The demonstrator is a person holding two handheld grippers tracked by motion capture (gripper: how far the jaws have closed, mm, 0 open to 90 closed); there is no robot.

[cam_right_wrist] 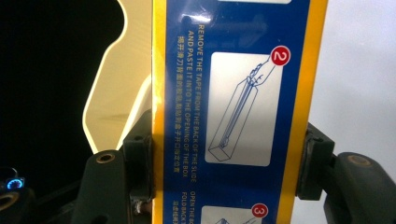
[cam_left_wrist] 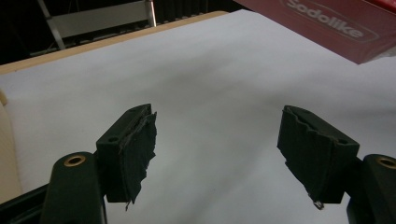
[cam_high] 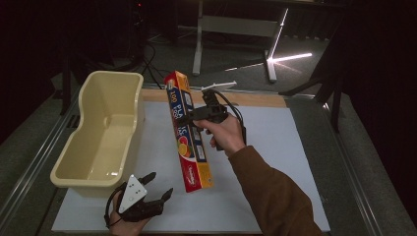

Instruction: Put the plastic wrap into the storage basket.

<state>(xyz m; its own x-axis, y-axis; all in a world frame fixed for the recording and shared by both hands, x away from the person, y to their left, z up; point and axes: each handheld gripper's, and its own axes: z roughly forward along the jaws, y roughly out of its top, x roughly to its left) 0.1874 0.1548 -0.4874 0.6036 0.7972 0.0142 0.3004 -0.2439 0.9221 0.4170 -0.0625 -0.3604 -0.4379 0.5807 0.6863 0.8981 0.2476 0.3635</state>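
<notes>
High view: the right gripper (cam_high: 189, 118) pinches the long box (cam_high: 188, 132) at its middle, up in the air. The tub (cam_high: 105, 132) sits just left. The left gripper (cam_high: 156, 186) rests wide apart, holding nothing.

Blue-and-orange box (cam_high: 189, 132), red end — cream tub (cam_high: 105, 130), white tabletop (cam_high: 275, 147).

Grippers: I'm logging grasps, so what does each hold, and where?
Right gripper clamps the box across its middle. Left gripper holds nothing.
</notes>
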